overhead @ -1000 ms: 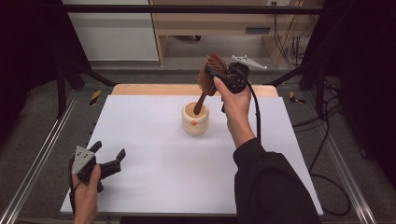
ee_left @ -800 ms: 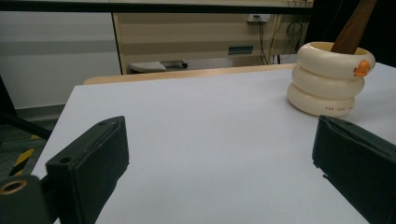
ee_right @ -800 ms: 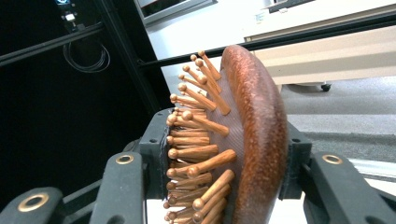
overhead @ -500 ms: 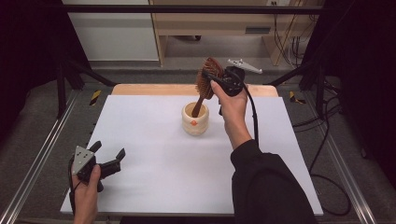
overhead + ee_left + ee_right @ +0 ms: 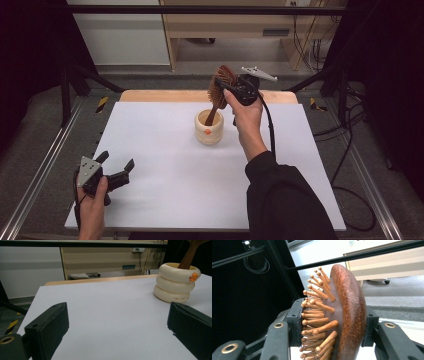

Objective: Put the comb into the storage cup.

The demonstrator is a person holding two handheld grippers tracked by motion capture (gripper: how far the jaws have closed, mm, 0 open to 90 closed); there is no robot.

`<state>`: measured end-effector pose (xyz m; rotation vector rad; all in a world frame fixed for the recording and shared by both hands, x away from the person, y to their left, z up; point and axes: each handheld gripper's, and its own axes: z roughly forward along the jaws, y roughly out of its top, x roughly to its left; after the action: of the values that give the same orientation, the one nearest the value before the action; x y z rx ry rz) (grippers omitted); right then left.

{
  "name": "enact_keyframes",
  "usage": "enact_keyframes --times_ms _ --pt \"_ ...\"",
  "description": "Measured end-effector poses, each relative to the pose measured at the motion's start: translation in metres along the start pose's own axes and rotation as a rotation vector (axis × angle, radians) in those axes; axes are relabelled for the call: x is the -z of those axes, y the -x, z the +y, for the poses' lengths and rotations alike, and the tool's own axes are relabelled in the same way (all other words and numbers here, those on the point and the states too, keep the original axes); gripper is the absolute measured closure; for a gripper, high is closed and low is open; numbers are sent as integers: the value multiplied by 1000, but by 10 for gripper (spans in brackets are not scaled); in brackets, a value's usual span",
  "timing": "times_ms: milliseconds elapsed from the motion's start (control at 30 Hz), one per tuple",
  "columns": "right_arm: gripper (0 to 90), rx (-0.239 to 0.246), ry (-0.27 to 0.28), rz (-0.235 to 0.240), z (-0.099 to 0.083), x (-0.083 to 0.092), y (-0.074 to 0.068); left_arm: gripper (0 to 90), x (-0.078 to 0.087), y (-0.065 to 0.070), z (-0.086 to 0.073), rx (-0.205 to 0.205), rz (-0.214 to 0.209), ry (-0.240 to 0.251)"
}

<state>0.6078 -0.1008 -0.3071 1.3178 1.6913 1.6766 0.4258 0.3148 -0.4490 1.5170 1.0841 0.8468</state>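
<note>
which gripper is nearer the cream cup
Right. The right gripper hangs just above the cream cup, clamped on the hairbrush; the left gripper sits open near the table's front-left corner.

A: Your left gripper (image 5: 117,322) has its 2 black jaws wide apart, low over the white table (image 5: 107,305)

B: And the cream ringed cup (image 5: 176,282) beyond your right-hand jaw holds a wooden handle (image 5: 190,253)
</note>
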Motion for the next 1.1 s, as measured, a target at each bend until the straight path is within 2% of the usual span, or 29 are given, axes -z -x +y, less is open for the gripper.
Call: enact_keyframes --times_ms 1100 --pt "495 -37 -25 -5 -19 -11 9 39 -1 1 -1 -1 -10 -6"
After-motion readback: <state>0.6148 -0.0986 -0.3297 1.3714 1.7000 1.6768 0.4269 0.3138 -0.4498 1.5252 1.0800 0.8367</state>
